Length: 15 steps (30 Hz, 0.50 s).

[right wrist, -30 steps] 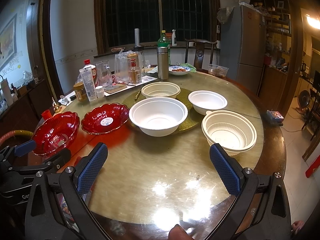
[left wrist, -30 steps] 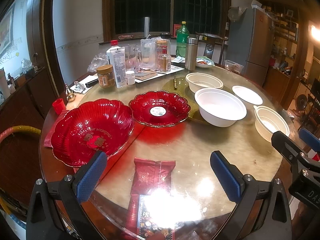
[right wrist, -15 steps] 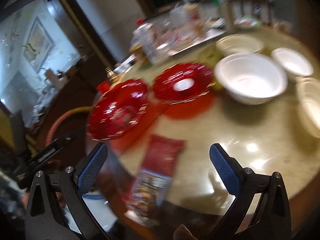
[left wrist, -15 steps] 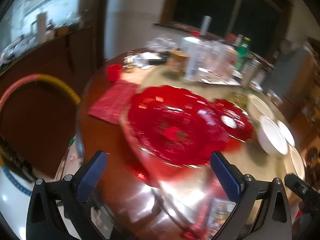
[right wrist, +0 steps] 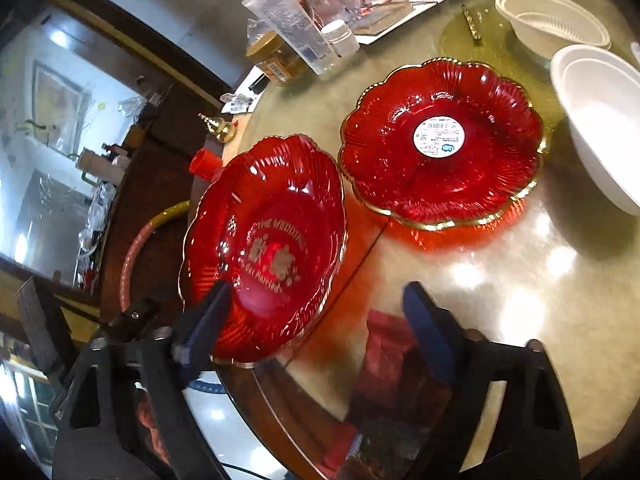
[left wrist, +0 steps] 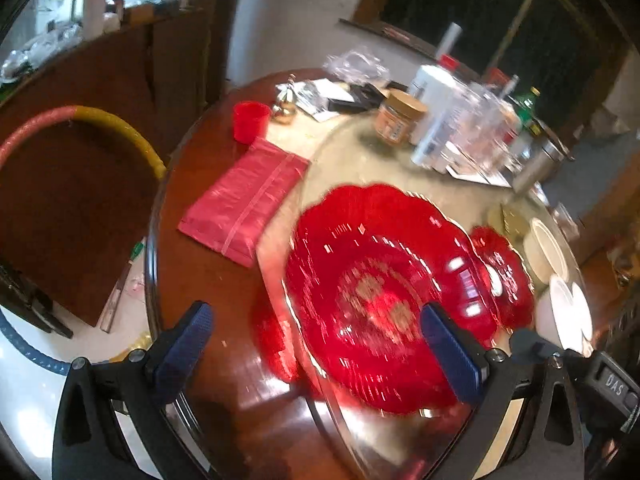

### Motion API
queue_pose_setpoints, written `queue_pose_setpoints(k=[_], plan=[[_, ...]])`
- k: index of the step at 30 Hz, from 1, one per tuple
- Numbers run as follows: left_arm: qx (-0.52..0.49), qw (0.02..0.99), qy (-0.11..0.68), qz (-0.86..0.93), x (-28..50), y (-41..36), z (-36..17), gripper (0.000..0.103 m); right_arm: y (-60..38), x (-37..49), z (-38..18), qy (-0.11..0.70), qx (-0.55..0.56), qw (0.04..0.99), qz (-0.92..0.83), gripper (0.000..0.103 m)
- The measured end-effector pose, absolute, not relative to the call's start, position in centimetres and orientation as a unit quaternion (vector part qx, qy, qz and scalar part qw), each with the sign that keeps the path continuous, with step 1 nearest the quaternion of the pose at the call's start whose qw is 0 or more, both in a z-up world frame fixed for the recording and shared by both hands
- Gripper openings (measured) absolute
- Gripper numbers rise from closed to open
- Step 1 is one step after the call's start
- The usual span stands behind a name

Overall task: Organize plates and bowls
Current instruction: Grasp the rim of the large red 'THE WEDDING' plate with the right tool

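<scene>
**Closing in on the first red plate, with all the sorting left to do**

Reaching down toward the near edge of the round table, both claws are converging on the large red wedding plate, the scalloped glass one with gold lettering in its well. It is sitting flat at the table's rim, just beside the smaller red plate with the round sticker; their edges are nearly touching, but neither is stacked on the other.

The right gripper is narrowing its jaws, yet they are standing wide apart and gripping nothing: one blue pad is overlapping the near rim of the wedding plate in the right wrist view, the other is hanging over the glass top near a red snack packet. Whether that pad is touching the rim I cannot tell. The left gripper is gaping wide and empty too, its pads straddling the plate's near side in a blurred view.

Judging by the layout, nothing is organized yet. The white bowls are sitting separately across the table, one ribbed bowl farther back, and the two red plates are lying side by side. Gripping, lifting and nesting the plates, then gathering the bowls, is all remaining.
</scene>
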<state>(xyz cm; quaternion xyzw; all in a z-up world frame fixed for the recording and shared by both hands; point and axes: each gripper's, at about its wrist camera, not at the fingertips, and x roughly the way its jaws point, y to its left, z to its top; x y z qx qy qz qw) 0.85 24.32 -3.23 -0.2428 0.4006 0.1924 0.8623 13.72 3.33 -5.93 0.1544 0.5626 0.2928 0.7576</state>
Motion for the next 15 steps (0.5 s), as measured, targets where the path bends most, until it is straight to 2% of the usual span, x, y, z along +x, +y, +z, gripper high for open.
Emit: queue_pose_setpoints(k=[3, 4, 5, 7, 12, 14, 15], plan=[[-0.219, 0.861, 0.416, 0.194, 2.2, 23.9, -3.7, 0.094, 4.0, 14.8, -6.7, 0.572, 0.161, 0.748, 0.296, 0.068], [-0.212, 0.859, 0.423, 0.196, 2.6, 23.8, -4.0, 0.084, 3.9, 14.8, -6.9, 0.575, 0.163, 0.745, 0.296, 0.061], [-0.203, 0.854, 0.436, 0.199, 3.2, 23.7, -4.5, 0.069, 4.2, 15.1, -7.3, 0.580, 0.162, 0.742, 0.294, 0.057], [-0.195, 0.844, 0.461, 0.192, 4.3, 23.5, -5.7, 0.053, 4.6, 15.3, -7.8, 0.585, 0.162, 0.739, 0.292, 0.057], [-0.196, 0.837, 0.472, 0.198, 5.0, 23.7, -6.9, 0.051, 5.0, 15.6, -8.1, 0.581, 0.159, 0.745, 0.288, 0.057], [-0.198, 0.834, 0.475, 0.199, 5.2, 23.9, -7.1, 0.037, 5.3, 15.7, -8.2, 0.579, 0.155, 0.746, 0.290, 0.040], [-0.192, 0.832, 0.478, 0.205, 5.4, 23.9, -7.3, 0.034, 5.4, 15.7, -8.3, 0.581, 0.151, 0.746, 0.287, 0.036]])
